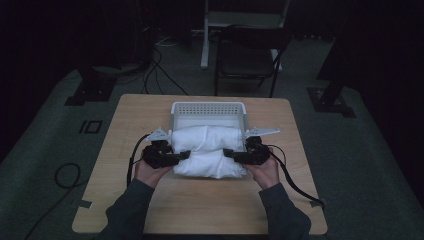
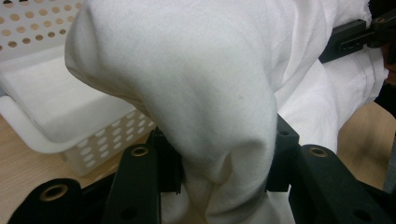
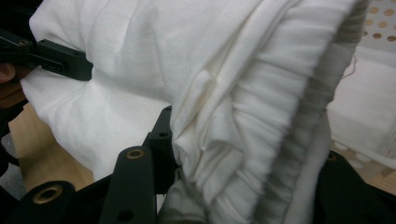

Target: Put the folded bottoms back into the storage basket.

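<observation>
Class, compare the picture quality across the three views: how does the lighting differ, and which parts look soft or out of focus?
High view: dim, floor and background almost black; the white cloth and basket stand out brightest, without glare. Left gripper view: evenly and brightly lit, soft shadows in the cloth's folds; the near black fingers are slightly soft. Right gripper view: bright too, with the cloth's ribbed hem close to the lens and blurred.

The high view looks forward and down from above the person's side onto the light wooden table (image 1: 200,200), taking in the dark floor beyond. The left gripper view sits very close behind its black jaws, facing the folded white cloth (image 2: 196,84) and the white perforated plastic basket (image 2: 93,144). The right gripper view, equally close, faces the same cloth from the opposite end. All three share cloth and basket.
</observation>
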Tool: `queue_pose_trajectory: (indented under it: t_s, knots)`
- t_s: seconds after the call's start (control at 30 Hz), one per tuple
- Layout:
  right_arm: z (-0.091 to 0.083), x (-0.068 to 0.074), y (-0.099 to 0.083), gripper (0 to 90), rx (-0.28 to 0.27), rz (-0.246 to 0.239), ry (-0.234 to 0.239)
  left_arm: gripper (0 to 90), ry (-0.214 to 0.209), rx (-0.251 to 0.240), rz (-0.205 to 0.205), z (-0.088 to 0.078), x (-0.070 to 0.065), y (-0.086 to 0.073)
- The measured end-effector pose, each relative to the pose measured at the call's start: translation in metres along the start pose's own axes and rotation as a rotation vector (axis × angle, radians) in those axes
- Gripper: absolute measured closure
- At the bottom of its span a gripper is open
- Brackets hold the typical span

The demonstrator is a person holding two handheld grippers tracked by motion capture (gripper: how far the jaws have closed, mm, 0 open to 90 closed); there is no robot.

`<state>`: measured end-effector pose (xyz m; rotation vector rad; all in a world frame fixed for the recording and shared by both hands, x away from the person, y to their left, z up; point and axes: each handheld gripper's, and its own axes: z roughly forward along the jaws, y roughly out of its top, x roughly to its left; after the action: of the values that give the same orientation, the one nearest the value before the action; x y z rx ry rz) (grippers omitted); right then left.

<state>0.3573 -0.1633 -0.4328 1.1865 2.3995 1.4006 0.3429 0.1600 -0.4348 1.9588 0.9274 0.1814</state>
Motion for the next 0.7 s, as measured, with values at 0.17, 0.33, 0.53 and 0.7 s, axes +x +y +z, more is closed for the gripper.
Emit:
queue_pose_trajectory:
  t_s: [0.17,0.33,0.53,0.7]
  knots:
    - [0.002,-0.003,0.003,54.7,-0.003,0.008,0.002,58.4,0.003,0.003,-0.001,0.002,0.003,0.005]
    - [0.003,-0.006,0.005,54.8,-0.01,0.014,-0.001,58.4,0.008,0.004,0.005,0.003,0.003,0.01]
    - [0.003,-0.008,0.009,54.9,-0.008,0.011,-0.02,58.5,0.011,0.006,0.011,0.004,0.005,0.015]
    - [0.002,-0.007,0.015,54.9,-0.013,0.004,-0.026,58.6,0.01,-0.005,0.006,0.002,0.007,0.019]
